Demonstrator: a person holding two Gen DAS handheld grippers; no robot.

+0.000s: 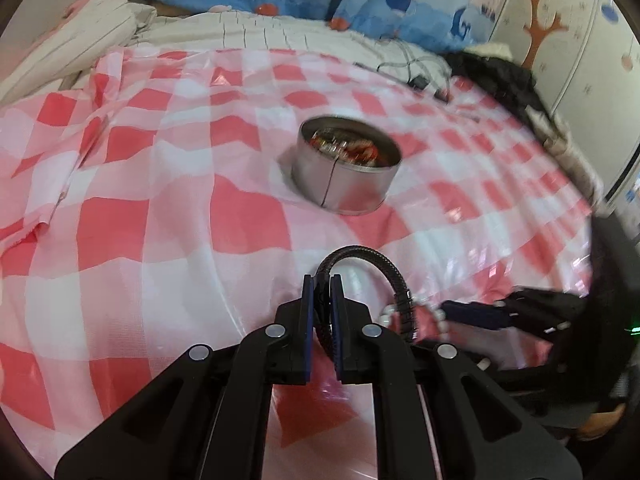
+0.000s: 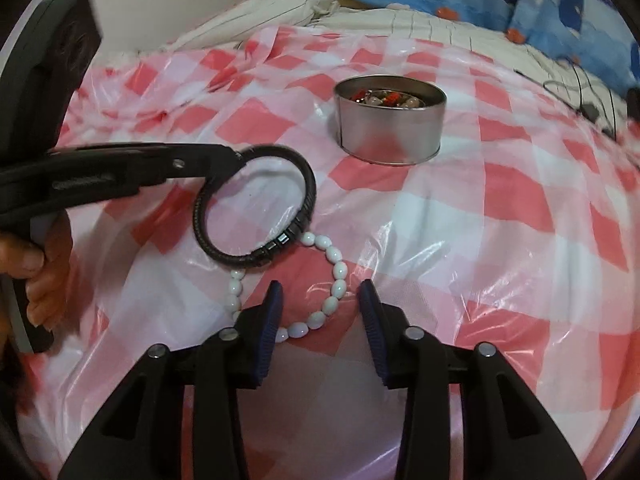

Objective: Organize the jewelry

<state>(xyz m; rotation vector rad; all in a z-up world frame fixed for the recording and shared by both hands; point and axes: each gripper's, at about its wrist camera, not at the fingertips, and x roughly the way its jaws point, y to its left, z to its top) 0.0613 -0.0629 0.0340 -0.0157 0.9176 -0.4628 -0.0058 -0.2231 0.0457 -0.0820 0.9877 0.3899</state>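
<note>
Left wrist view: my left gripper (image 1: 322, 280) is clamped on the black bracelet (image 1: 394, 272) over the red-checked plastic sheet (image 1: 180, 220) — tin (image 1: 346, 170) beyond. Only the right view shows my right gripper (image 2: 320, 290) apart around the white bead bracelet (image 2: 338, 280).

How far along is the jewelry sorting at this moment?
Done: the round metal tin already holds several beaded pieces. In hand: the left tool is shut on the black bracelet. Left: the white bead bracelet lies on the checkered cover, between the open right tool's fingers, not yet gripped.
</note>
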